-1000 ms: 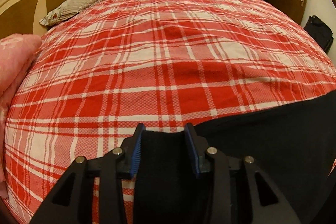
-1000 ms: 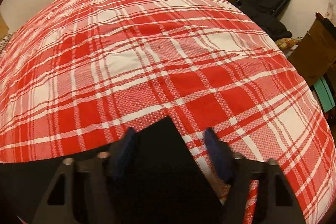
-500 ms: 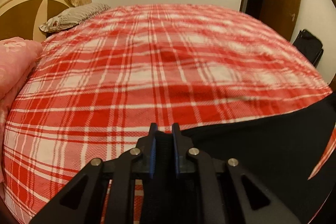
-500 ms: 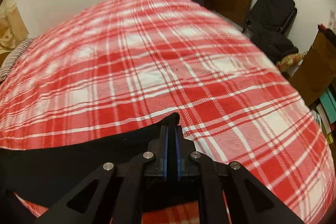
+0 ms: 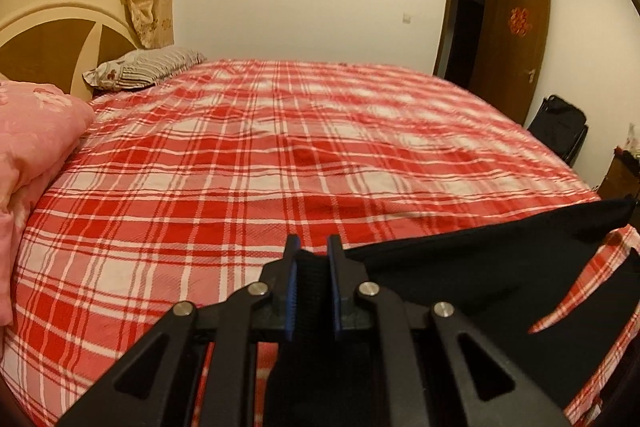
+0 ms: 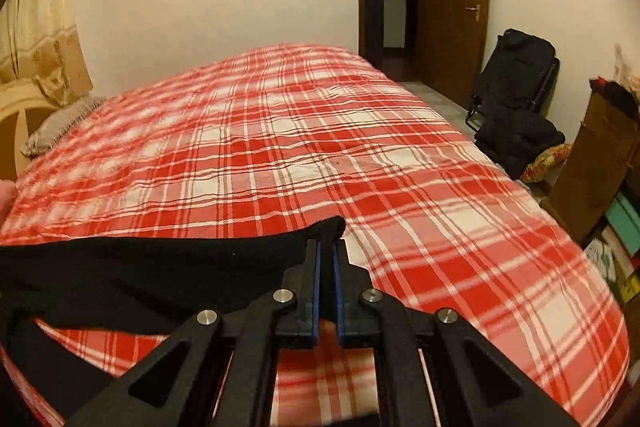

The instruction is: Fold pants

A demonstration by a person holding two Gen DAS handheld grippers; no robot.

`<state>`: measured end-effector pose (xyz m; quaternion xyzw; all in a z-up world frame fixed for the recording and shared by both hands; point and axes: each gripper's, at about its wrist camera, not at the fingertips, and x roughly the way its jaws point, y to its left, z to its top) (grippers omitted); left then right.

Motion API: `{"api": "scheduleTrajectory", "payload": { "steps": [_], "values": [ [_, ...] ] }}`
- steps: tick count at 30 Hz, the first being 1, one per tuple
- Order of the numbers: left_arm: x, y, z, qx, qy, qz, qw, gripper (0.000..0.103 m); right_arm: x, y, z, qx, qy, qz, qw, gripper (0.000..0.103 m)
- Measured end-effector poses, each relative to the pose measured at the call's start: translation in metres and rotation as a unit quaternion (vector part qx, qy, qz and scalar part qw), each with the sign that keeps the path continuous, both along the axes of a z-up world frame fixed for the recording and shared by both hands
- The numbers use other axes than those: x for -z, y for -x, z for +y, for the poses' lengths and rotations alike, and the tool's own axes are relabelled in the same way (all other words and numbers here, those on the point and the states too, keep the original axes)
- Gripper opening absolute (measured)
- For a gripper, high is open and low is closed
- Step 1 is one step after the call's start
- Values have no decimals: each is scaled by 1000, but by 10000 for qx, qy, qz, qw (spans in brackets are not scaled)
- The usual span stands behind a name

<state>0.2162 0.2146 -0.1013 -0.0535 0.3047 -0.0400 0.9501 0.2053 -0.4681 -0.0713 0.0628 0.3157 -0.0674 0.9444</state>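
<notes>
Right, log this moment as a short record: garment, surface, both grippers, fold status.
garment: black pants, one edge lifted and stretched between the two grippers
surface: bed with red plaid sheet
left hand-held gripper: shut on the pants
right hand-held gripper: shut on a corner of the pants
fold status: no fold laid down yet
nearby: pink quilt and striped pillow near the headboard
</notes>
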Motion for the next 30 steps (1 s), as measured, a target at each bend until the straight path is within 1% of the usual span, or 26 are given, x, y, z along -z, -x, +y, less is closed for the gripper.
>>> {"api": "scheduleTrajectory", "payload": {
  "steps": [5, 12, 13, 14, 15, 19, 20, 22, 23, 25, 26, 27, 28, 30],
  "values": [
    [4, 30, 9, 12, 201, -142, 9997, 14, 6, 46, -13, 152, -300, -230, 9992, 5],
    [24, 74, 21, -9, 329, -275, 9991, 14, 26, 91, -26, 327, -489, -275, 9979, 5],
    [26, 78, 23, -20, 335, -289, 9990, 14, 30, 97, -29, 365, -518, -239, 9977, 5],
    [30, 87, 27, -49, 360, -318, 9988, 10, 34, 100, -31, 405, -523, -213, 9976, 5],
    [32, 93, 29, -100, 365, -342, 9987, 2, 38, 104, -34, 443, -555, -177, 9973, 5],
    [45, 116, 41, -197, 592, -323, 9975, 2, 54, 112, -37, 452, -600, 18, 9972, 5],
    [51, 118, 41, -197, 530, -192, 9982, 2, 59, 111, -36, 428, -560, 122, 9974, 5],
    [57, 123, 39, -169, 461, -120, 9987, 2, 64, 112, -34, 368, -495, 278, 9977, 6],
    [57, 127, 37, -140, 471, -116, 9987, 2, 62, 116, -33, 391, -449, 259, 9979, 9],
    [55, 131, 34, -189, 439, -141, 9988, 2, 57, 122, -36, 500, -447, 194, 9976, 31],
    [52, 134, 34, -210, 465, -185, 9985, 4, 53, 128, -37, 578, -452, 122, 9972, 61],
    [51, 136, 34, -177, 505, -191, 9984, 9, 49, 133, -38, 640, -433, 36, 9970, 73],
    [50, 136, 32, -144, 490, -158, 9986, 13, 43, 141, -37, 664, -425, -115, 9968, 73],
    [53, 138, 30, -162, 351, -86, 9992, 41, 34, 149, -31, 669, -380, -229, 9968, 73]
  ]
}}
